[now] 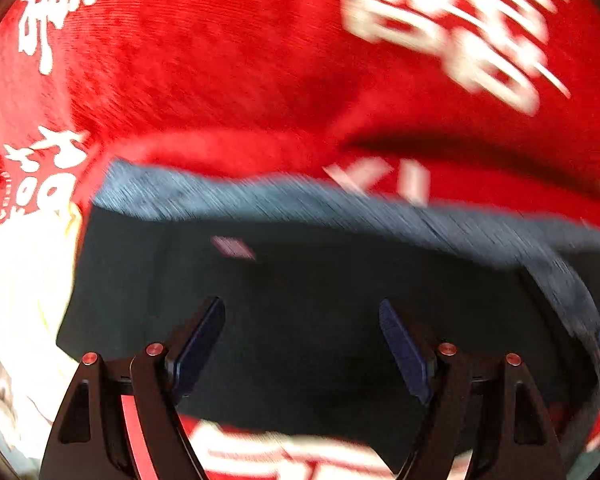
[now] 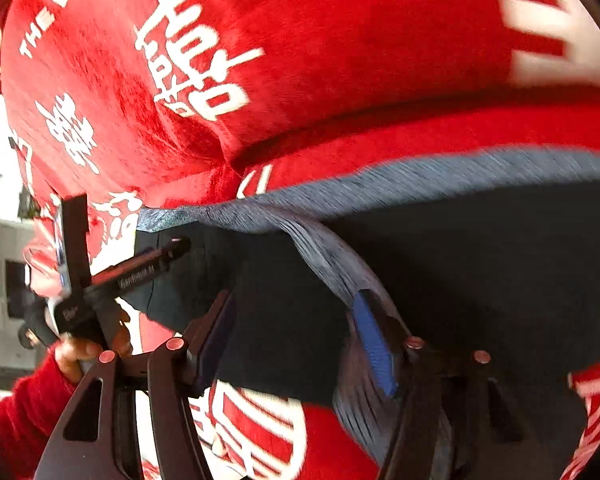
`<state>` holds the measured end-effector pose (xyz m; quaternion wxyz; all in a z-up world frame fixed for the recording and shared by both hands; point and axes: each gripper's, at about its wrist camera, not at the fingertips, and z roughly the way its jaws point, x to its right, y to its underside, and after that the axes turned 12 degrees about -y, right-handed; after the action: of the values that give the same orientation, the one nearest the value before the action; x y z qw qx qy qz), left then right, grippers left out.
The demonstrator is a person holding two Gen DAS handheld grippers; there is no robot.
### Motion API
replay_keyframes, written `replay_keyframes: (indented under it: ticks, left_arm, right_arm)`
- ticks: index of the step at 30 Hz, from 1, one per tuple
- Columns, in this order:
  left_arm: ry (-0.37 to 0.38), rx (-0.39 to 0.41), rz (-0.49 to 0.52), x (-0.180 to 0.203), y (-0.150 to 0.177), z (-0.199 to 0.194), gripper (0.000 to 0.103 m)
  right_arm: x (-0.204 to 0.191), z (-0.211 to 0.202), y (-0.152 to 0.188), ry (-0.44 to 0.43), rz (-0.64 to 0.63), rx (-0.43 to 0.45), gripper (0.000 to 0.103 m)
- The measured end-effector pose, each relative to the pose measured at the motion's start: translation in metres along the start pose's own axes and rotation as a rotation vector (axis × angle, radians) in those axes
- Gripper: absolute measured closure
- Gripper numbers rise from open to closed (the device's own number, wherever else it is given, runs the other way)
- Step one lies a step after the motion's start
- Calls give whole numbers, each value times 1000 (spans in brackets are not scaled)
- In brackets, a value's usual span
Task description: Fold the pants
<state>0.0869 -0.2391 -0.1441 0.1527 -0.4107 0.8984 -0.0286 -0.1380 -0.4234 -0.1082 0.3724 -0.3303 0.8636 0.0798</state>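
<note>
Left wrist view: the left gripper (image 1: 302,344) hangs with jaws wide apart, empty, over the dark pants (image 1: 300,280). The right gripper (image 2: 294,340) also stands apart, its blue pad (image 2: 374,344) against the grey waistband (image 2: 380,188); the pants lie on a red printed blanket (image 2: 300,40)

A red cloth (image 1: 228,60) printed with white lettering covers the surface and fills both views, rising in soft folds behind the dark pants (image 1: 300,300) that lie directly on it. The pants lie flat on the cloth, their grey ribbed waistband (image 1: 260,200) along the far side, with red print showing again past their near edge. In the right wrist view the waistband (image 2: 420,176) doubles back on itself across the dark fabric; no edge of the surface beneath the cloth can be made out.
</note>
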Motion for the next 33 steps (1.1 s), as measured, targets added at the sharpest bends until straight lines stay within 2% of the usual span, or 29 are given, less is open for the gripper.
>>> replay_keyframes:
  ticks: [6,9,16,19,22,24,28,33]
  left_arm:
    - [104,-31,152,68,51,-37,23]
    - [182,-50,206,95,70,-50,23]
    - [294,-49,329,150,109,-68,23]
    - [344,-52,347,162,115,-68,23]
    - [361,-44,384,179,127,-77,23]
    - [368,-39,415,195,131,-75,23]
    - [394,-36,443,198,132,-71,23]
    - [405,-43,466,204,139,-67,23]
  right_arm:
    - [14,-53,55,68,62,79,36]
    - [29,-67,88,113,144,114,36]
    - [73,-121,198,199,384,184,36]
    - [90,-126,247,248,480,211,36]
    - [101,-127,281,253,541,250,36]
    - [107,-127,297,249,570,275,36]
    - [117,-121,317,205,584,317,36]
    - [117,-105,308,138,551,354,36]
